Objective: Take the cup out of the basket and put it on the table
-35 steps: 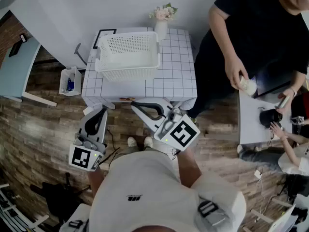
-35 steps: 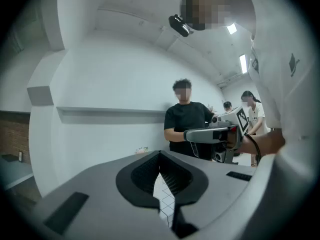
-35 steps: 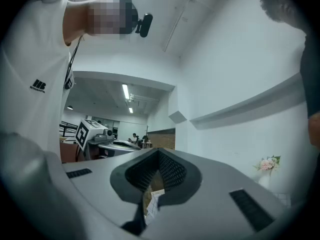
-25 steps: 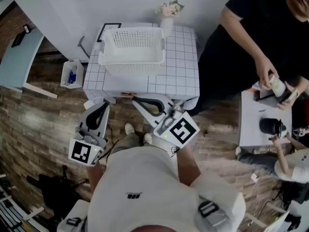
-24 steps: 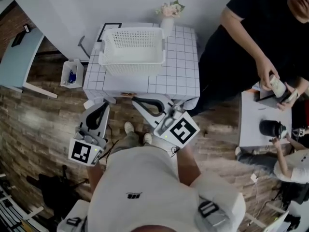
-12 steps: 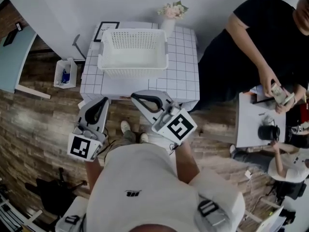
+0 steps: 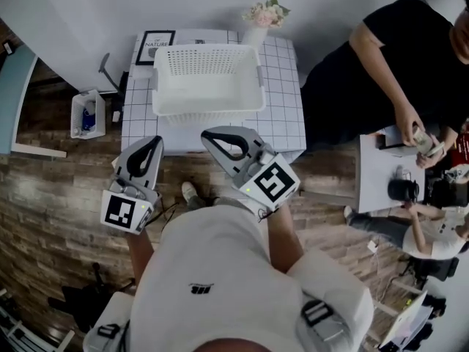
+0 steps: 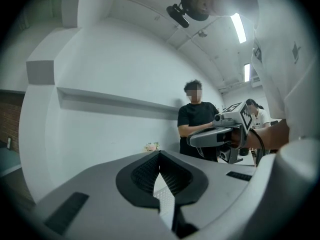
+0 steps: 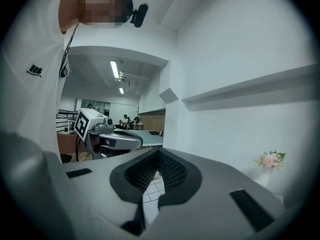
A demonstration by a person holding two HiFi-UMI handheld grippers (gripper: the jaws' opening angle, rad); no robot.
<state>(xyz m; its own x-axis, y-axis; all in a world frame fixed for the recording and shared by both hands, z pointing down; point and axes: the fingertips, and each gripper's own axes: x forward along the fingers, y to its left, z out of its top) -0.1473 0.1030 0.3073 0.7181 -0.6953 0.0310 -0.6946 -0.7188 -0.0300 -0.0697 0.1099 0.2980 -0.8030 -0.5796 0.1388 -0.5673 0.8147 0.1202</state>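
Observation:
A white perforated basket [image 7: 207, 79] stands on the white tiled table [image 7: 282, 116]. I see no cup in its pale inside from the head view. My left gripper [image 7: 152, 142] is shut and holds nothing, hovering just off the table's front edge at the left. My right gripper [image 7: 210, 133] is also shut and empty, with its tip over the front edge just below the basket. In the left gripper view the jaws [image 8: 160, 154] meet at the tip, with the right gripper [image 8: 225, 133] to their right. In the right gripper view the jaws [image 9: 158, 152] are closed too.
A vase of pink flowers [image 7: 264, 17] and a framed picture [image 7: 154, 46] stand behind the basket. A person in black [image 7: 381, 64] stands at the right by a small side table [image 7: 381, 171]. A small bin [image 7: 86, 114] sits on the brick-patterned floor at the left.
Both grippers have come forward to the table's front edge, and the table and basket now sit closer in the head view. The bystander's hands have moved over the side table.

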